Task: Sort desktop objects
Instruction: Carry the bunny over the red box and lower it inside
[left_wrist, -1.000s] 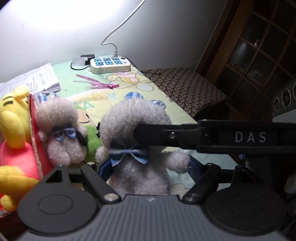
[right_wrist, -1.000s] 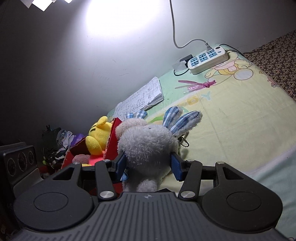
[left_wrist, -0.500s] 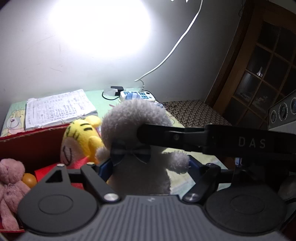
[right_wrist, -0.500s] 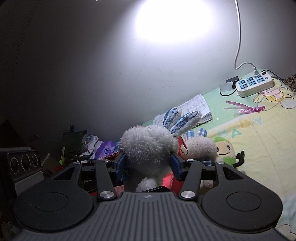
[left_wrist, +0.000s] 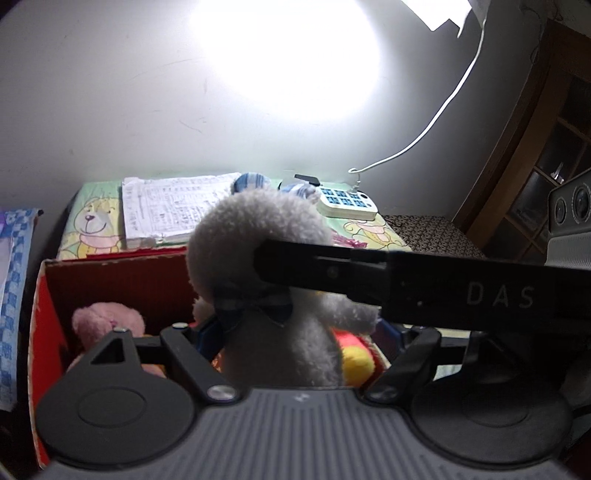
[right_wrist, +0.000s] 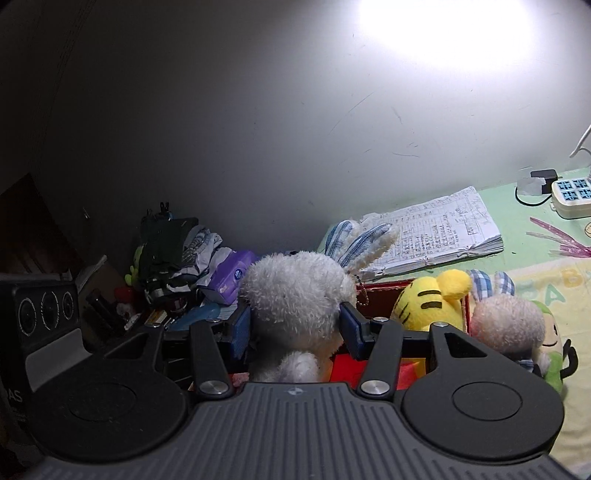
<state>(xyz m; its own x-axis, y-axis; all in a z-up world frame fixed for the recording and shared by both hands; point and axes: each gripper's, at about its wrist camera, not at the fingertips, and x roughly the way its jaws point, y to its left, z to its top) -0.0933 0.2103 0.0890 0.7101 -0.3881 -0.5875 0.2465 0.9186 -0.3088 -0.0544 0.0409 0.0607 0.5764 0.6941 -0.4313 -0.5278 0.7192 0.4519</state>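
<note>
A grey plush rabbit (left_wrist: 258, 236) with a blue checked bow and checked ears (right_wrist: 354, 240) hangs over the open red box (left_wrist: 122, 280). My left gripper (left_wrist: 299, 332) is shut on its body, blue pads at its paws. My right gripper (right_wrist: 295, 328) is shut on its head from behind. In the left wrist view one of the right gripper's fingers (left_wrist: 332, 273) crosses in front of the rabbit's neck. Inside the box lie a pink teddy (left_wrist: 107, 317) and a yellow tiger plush (right_wrist: 428, 302).
A second grey rabbit (right_wrist: 506, 321) and a green plush (right_wrist: 554, 350) sit on the mat just right of the box. A stack of papers (right_wrist: 439, 232), a power strip (left_wrist: 343, 203) and a pink ribbon (right_wrist: 561, 240) lie behind. Cluttered clothes and a purple pack (right_wrist: 231, 275) are left.
Both grippers have carried the grey rabbit off the mat, up and left, until it hangs over the red box. The grip on it looks the same throughout.
</note>
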